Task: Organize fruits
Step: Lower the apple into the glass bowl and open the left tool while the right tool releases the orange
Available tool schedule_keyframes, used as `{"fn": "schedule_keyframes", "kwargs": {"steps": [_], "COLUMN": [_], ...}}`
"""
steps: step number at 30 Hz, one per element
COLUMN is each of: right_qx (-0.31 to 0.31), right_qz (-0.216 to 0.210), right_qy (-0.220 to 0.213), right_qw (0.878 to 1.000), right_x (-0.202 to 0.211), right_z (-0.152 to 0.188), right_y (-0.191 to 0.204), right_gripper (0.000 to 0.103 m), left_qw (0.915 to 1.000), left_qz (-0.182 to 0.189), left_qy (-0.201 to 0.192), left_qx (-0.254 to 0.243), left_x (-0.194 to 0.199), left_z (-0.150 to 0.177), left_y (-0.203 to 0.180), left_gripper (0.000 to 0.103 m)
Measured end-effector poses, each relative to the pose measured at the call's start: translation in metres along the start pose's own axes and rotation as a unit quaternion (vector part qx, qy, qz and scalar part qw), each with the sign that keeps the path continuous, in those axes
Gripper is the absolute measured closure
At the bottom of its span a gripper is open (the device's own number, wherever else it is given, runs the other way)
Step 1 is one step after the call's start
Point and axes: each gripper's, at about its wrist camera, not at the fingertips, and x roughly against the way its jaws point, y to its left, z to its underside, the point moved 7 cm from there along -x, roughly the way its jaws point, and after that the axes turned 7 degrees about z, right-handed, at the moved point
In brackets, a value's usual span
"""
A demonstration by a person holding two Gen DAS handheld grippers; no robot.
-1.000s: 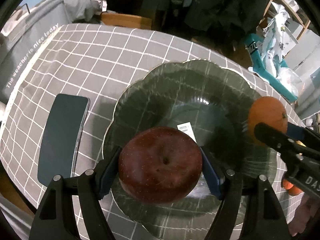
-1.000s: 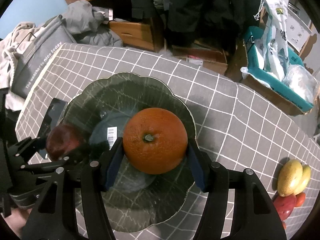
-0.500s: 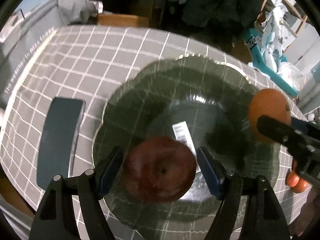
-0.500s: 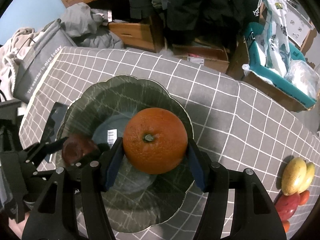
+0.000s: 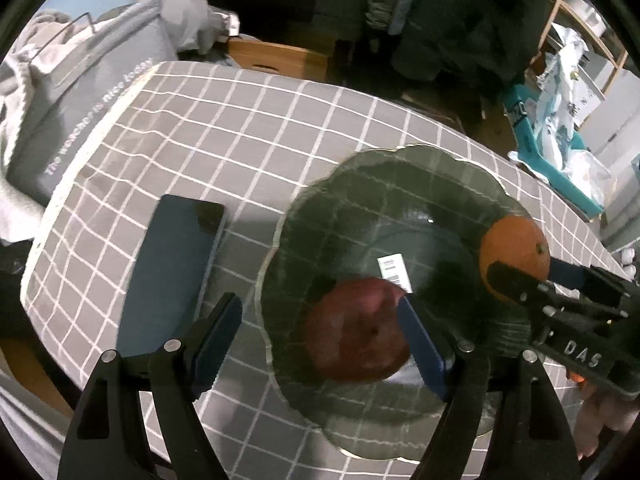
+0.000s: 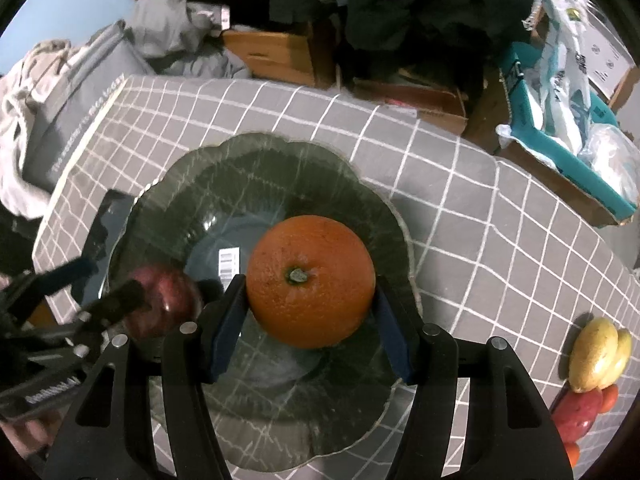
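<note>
Two fruits at the dark scalloped glass plate [image 6: 368, 184]: bright orange [image 6: 311, 282] clamped in right gripper [image 6: 308, 316] above it, dark red apple [image 5: 358, 330] lying on it, left gripper [image 5: 320, 340] jaws just opening, off the apple. Only right wrist view shows fruit pile [image 6: 592, 368]; left shows phone [image 5: 172, 264].

Dark green plate [image 6: 372, 200] with pale lines, dark red apple [image 5: 356, 336], bright orange [image 6: 310, 280], grey desk [image 5: 240, 128] gridded in white, dark blue phone [image 5: 168, 264], yellow fruit [image 6: 592, 354] aside.
</note>
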Motion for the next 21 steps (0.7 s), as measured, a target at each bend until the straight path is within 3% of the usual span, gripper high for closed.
{"fn": "schedule_keyframes", "kwargs": {"steps": [12,16,18,21], "right_qx": [0.028,0.032,0.034,0.035], "right_qz": [0.006,0.006,0.004,0.003], "right_qy": [0.047,0.043,0.028,0.014], "right_qw": [0.998,0.999,0.999,0.999], "right_x": [-0.022,-0.021,-0.013,-0.004], "right_z": [0.018,0.019,0.014,0.009], "right_y": [0.015,0.018,0.019,0.019], "right_gripper": [0.039,0.038,0.028,0.024], "left_qw": [1.0,1.0,1.0,0.9999], "left_qz": [0.001,0.0,-0.002,-0.001], "left_qy": [0.005,0.001,0.0,0.0], "left_qx": [0.009,0.008,0.007,0.01], "left_x": [0.003,0.006,0.007,0.009], "left_z": [0.007,0.006,0.006,0.006], "left_y": [0.008,0.008,0.008,0.008], "left_gripper": [0.022,0.022,0.022,0.022]}}
